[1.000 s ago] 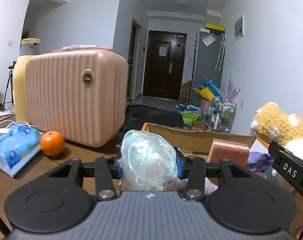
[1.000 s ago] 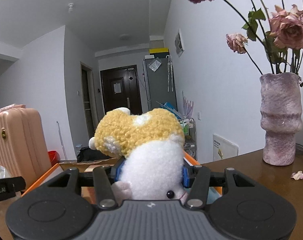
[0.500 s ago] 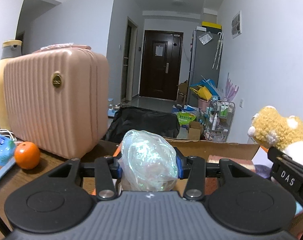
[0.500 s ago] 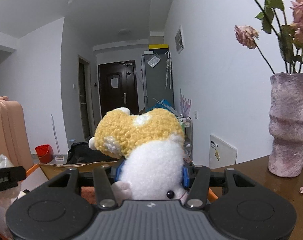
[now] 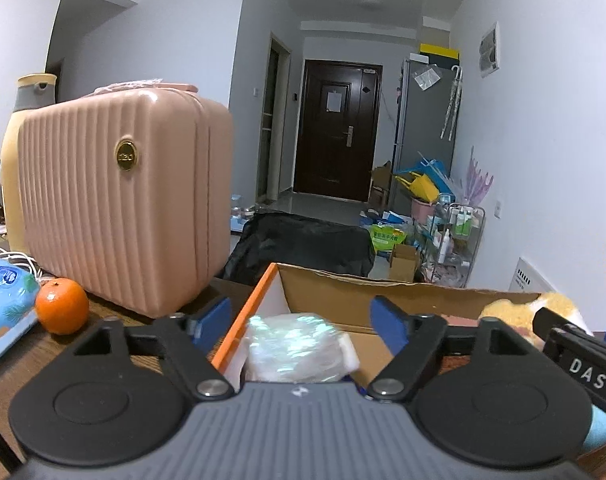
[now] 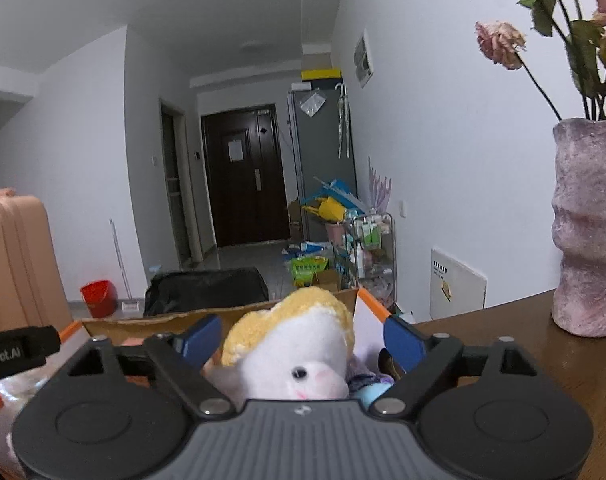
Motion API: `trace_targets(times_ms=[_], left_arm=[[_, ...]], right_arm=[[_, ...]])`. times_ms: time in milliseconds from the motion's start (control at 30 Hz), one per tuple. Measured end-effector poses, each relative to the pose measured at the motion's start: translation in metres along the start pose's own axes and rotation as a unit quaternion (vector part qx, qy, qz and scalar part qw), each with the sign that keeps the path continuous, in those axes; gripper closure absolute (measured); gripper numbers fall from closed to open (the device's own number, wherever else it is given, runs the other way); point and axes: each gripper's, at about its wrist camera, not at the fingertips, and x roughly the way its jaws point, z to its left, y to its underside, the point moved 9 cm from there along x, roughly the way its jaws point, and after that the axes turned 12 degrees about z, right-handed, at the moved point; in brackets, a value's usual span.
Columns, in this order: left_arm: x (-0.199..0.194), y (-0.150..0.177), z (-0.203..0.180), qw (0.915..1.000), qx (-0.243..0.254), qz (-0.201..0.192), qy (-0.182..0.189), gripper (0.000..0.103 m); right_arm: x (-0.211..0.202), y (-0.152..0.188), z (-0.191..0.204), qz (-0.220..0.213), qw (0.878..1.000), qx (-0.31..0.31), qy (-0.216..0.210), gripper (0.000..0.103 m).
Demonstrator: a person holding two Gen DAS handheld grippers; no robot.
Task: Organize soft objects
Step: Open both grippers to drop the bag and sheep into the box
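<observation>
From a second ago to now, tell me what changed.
Both tongs opened. The left tongs let go of the plastic bag bundle, which dropped into the cardboard box. The right tongs released the plush toy, now lower in the box. The pink suitcase and orange stayed put.

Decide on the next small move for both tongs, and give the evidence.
Probably lift both straight up and away. The left tongs and right tongs stand open, with the plastic bundle and plush toy lying loose inside the cardboard box, so nothing is left to hold.
</observation>
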Motion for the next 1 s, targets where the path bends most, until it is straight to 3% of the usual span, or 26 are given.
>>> trace_targets(times_ms=[33,67,100,533,1000], left_arm=[[-0.001,0.0,0.003,1.0,-0.005,-0.001,-0.001,0.002],[-0.004,-0.001,0.005,0.9999,-0.009,-0.007,-0.003,0.0],[-0.007,-0.002,0.006,0.9998,-0.012,-0.015,-0.006,0.0],[-0.026,-0.002,0.017,0.9991,0.006,-0.039,-0.017,0.0],[-0.093,0.034,0.046,0.9984,0.036,-0.043,-0.008,0.0]], right_arm=[[-0.001,0.001,0.0,-0.002,1.0,0.001,-0.002,0.01],[-0.002,0.001,0.001,-0.004,1.0,0.001,-0.003,0.004],[-0.003,0.001,0.001,-0.007,1.0,0.001,-0.003,0.0],[-0.031,-0.001,0.002,-0.047,0.999,-0.006,-0.006,0.0],[-0.093,0.024,-0.015,-0.056,0.998,-0.011,0.002,0.0]])
